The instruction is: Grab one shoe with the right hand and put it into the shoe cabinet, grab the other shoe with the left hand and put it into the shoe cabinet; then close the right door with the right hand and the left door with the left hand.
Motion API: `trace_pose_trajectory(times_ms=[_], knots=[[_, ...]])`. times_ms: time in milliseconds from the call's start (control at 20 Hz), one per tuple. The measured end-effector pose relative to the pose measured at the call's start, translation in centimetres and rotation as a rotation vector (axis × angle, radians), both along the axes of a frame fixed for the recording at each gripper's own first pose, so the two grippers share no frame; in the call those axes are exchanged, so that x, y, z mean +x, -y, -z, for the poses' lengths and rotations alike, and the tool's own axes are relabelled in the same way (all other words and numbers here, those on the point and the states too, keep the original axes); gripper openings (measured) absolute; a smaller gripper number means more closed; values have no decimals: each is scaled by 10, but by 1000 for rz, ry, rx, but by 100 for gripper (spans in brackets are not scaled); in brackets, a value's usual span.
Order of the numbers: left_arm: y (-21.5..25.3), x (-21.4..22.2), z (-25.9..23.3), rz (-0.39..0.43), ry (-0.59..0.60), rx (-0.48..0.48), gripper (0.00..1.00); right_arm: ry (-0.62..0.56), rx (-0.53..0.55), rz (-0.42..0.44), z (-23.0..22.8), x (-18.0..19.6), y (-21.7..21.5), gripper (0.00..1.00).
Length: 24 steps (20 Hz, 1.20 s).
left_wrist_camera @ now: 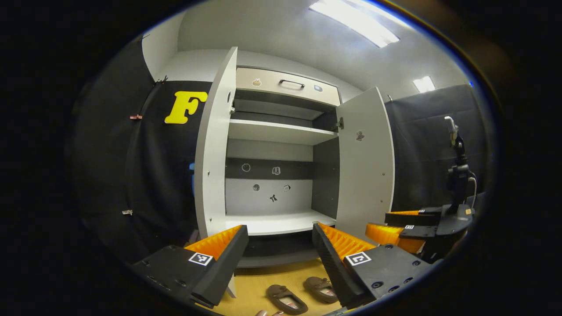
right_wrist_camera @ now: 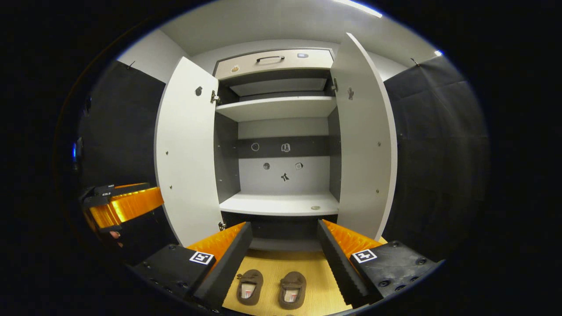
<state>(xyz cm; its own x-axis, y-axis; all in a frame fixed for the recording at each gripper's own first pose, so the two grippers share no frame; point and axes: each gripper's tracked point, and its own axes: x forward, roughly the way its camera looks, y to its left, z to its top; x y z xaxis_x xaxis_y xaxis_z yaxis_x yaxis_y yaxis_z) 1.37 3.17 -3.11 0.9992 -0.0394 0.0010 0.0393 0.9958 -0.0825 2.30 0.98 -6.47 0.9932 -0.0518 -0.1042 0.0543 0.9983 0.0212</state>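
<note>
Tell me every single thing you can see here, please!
shoes: two, brown, side by side on the wooden floor before the cabinet
shoe cabinet: one, white and grey, both doors open, shelves bare
left door: one, white, swung open
right door: one, white, swung open
drawer: one, pale, dark handle, top of cabinet
stickers: several, small, on the cabinet's back wall
ceiling lights: two, white, overhead
left gripper: one, open, above the shoes
right gripper: one, open, above the shoes
</note>
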Motion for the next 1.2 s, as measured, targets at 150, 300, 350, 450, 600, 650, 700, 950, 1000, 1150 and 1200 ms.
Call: trace_pose_trajectory(times_ms=[150, 300, 350, 450, 600, 650, 700, 950, 1000, 1150, 1200], knots=[[-8, 5, 6, 0, 15, -21, 94, -68, 21, -6, 39, 9, -4, 98], [-16, 18, 15, -8, 27, -3, 94, -132, 48, -5, 82, 19, -6, 98], [-17, 24, 19, -3, 18, 8, 94, -162, 55, -7, 99, 20, -7, 98], [-19, 36, 36, -2, -18, 38, 94, -212, 69, -20, 133, 24, -10, 98], [-16, 47, 53, 1, -24, 61, 94, -289, 83, -34, 184, 27, -14, 96], [-14, 50, 59, 6, -24, 66, 94, -318, 93, -38, 199, 27, -15, 96], [-11, 52, 67, 12, -28, 72, 94, -345, 102, -40, 216, 28, -16, 97], [-1, 60, 99, 13, -54, 61, 95, -481, 192, -17, 296, 25, -11, 96], [0, 60, 105, 11, -59, 55, 95, -508, 196, -8, 314, 24, -8, 94], [-1, 62, 127, -8, -88, 54, 94, -563, 178, -6, 352, 24, -2, 90], [-1, 62, 134, -16, -100, 56, 94, -572, 176, -7, 361, 26, -2, 89]])
